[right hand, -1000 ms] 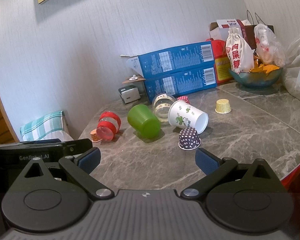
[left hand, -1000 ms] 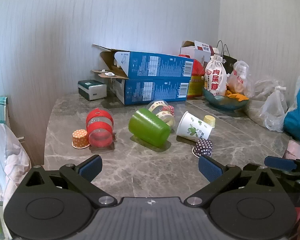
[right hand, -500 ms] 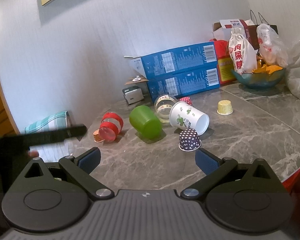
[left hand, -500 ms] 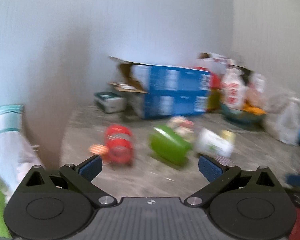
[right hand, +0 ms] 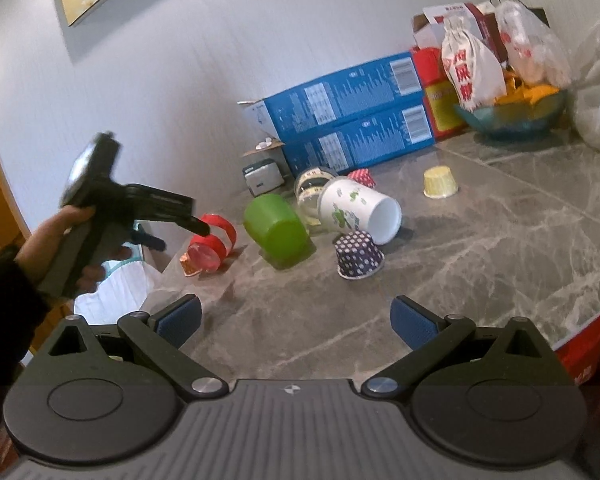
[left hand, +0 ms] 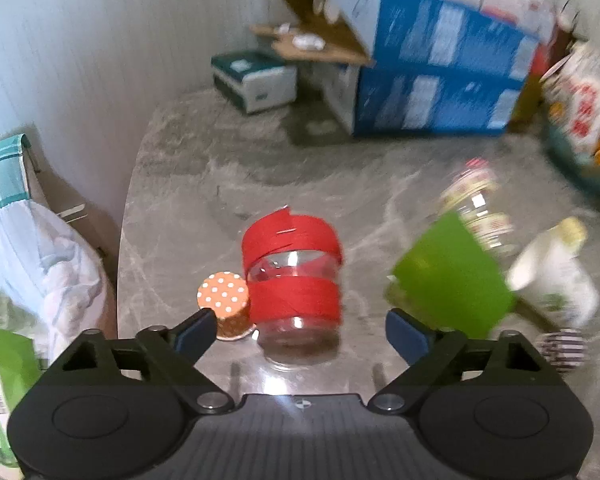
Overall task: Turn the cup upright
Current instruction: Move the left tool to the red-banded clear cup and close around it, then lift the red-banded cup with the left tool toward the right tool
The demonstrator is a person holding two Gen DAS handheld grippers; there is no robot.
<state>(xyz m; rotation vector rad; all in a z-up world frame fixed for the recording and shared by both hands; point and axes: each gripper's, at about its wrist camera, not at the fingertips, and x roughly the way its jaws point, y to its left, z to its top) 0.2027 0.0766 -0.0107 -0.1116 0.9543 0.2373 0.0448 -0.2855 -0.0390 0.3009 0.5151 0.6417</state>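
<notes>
A clear cup with red bands [left hand: 292, 276] lies on its side on the grey marble table [left hand: 228, 176], mouth toward me. My left gripper [left hand: 298, 330] is open, just in front of and above it; it also shows in the right wrist view [right hand: 180, 232], above the red cup [right hand: 210, 246]. A green cup [left hand: 452, 276] [right hand: 276, 228] and a white printed paper cup [left hand: 556, 280] [right hand: 360, 210] lie on their sides to the right. My right gripper [right hand: 296, 316] is open and empty near the table's front edge.
An orange dotted cupcake liner [left hand: 226, 306] touches the red cup's left side. A dark dotted liner [right hand: 358, 256], a yellow liner [right hand: 440, 182], a clear jar [right hand: 312, 184], blue boxes [right hand: 352, 120], a bowl [right hand: 512, 118] and bags stand further back. The table's left edge [left hand: 122, 248] is close.
My left gripper has moved forward and left over the table, now close to the red-banded cup. My right gripper has stayed about where it was. Both stay open.
</notes>
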